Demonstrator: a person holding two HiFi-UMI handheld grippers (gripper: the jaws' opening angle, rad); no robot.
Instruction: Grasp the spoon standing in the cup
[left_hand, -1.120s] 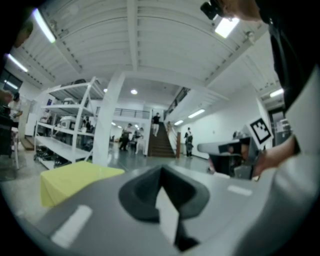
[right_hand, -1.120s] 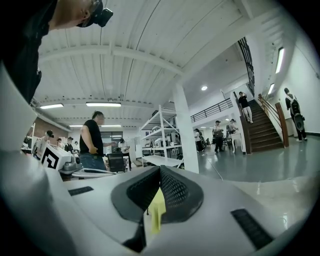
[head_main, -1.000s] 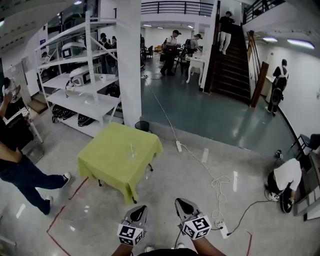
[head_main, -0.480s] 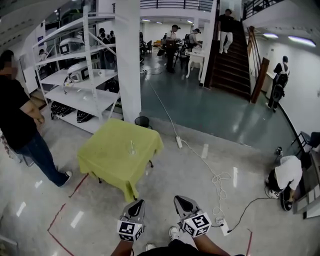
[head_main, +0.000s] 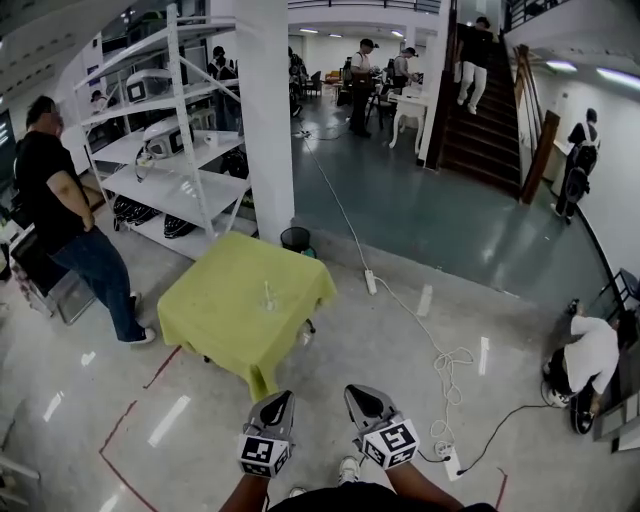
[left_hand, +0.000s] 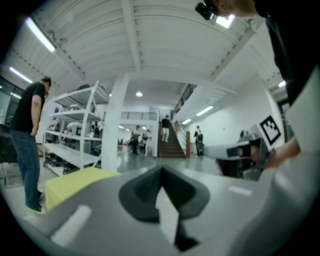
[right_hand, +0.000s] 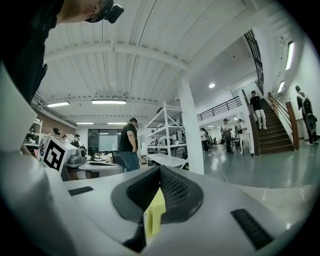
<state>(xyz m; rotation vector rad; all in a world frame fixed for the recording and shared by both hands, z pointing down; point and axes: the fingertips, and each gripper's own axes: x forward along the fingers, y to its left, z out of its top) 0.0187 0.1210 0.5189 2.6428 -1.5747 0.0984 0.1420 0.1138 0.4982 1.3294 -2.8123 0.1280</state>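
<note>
One person (head_main: 62, 220) in a black top is seen at the left, beside white shelving (head_main: 172, 190). Further right, the cup (head_main: 268, 301) is set upright near the middle of the yellow-green counter (head_main: 215, 325), with the spoon (head_main: 267, 288) standing in it. Short of the counter's near corner, the left gripper (head_main: 284, 398) is held with jaws closed together, empty; the right gripper (head_main: 353, 391), just beside it, is likewise closed on nothing.

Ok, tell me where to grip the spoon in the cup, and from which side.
Likely the handle of the spoon, above the cup, coming level from the near side: it stands up out of the cup with the handle free. Its tilt is too small to tell.
</note>
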